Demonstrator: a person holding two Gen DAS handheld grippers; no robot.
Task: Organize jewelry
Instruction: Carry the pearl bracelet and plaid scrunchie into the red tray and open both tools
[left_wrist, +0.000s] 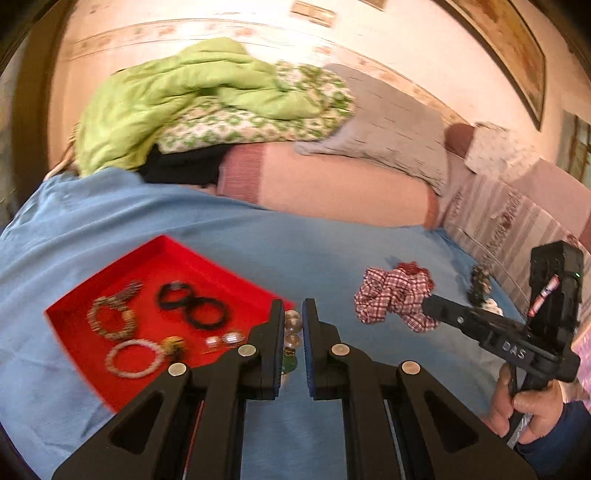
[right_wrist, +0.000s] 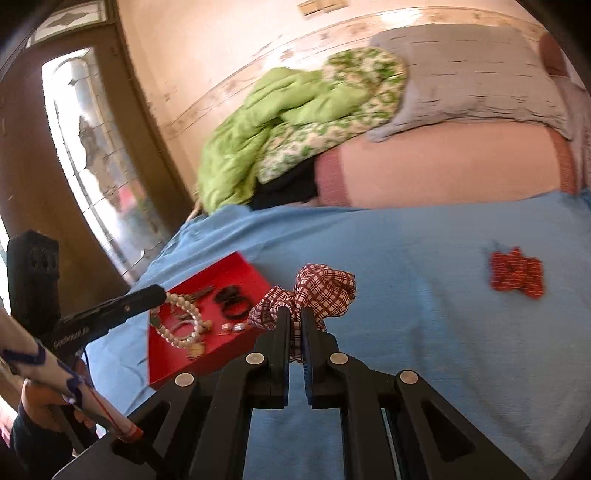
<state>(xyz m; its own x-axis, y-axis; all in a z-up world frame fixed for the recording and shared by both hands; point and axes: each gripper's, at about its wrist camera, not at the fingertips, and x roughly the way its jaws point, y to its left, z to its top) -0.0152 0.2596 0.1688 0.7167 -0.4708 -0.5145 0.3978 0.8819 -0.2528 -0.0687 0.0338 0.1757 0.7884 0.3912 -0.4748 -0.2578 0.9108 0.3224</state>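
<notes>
A red tray (left_wrist: 155, 258) lies on the blue bedsheet and holds black hair ties (left_wrist: 194, 304), a beaded bracelet (left_wrist: 110, 317), a white bead ring (left_wrist: 133, 356) and small earrings (left_wrist: 225, 339). My left gripper (left_wrist: 293, 325) is shut on a clear-bead bracelet (left_wrist: 291, 326) at the tray's right edge. It shows in the right wrist view (right_wrist: 184, 319), hanging over the tray (right_wrist: 236, 267). My right gripper (right_wrist: 295, 328) is shut on a red-and-white checked scrunchie (right_wrist: 317, 291), held above the sheet, also in the left wrist view (left_wrist: 395, 295).
A red patterned scrunchie (right_wrist: 515, 273) lies on the sheet to the right. A dark beaded item (left_wrist: 480, 282) lies near the bed's right edge. Green quilt (left_wrist: 177, 96), grey pillow (left_wrist: 391, 122) and pink bolster (left_wrist: 332, 184) are at the back. A door (right_wrist: 44, 147) stands left.
</notes>
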